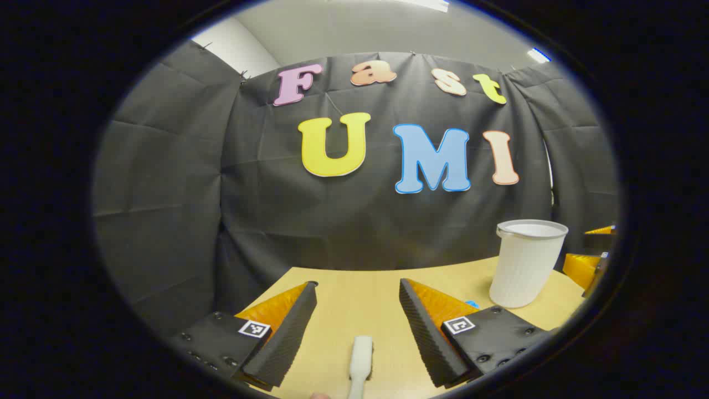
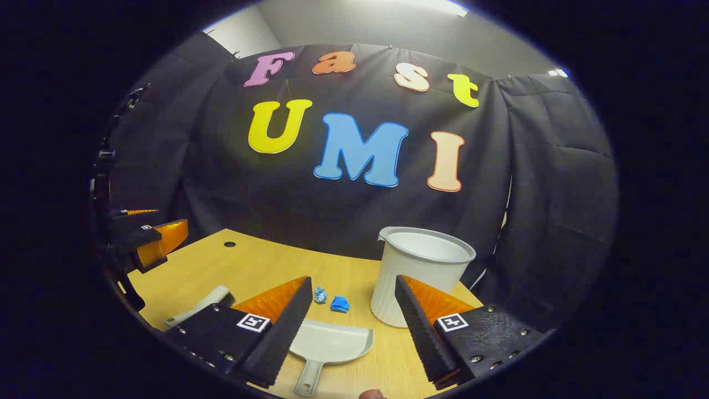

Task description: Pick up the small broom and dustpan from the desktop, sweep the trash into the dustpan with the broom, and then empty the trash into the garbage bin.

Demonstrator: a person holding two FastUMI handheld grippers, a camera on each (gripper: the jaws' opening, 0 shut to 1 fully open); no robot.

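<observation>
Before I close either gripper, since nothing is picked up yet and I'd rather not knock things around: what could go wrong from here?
1. The bin stands right beside the right gripper; its outer finger could bump and tip it on the way down to the dustpan.
2. The trash lies just past the dustpan's front edge; nudging the pan could scatter it.
3. The left gripper is open over the broom; its handle looks thin and might slip or twist.

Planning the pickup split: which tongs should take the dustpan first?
Right. The dustpan lies directly between the open right tongs, handle toward them. The left tongs are lined up over the broom handle instead.
</observation>
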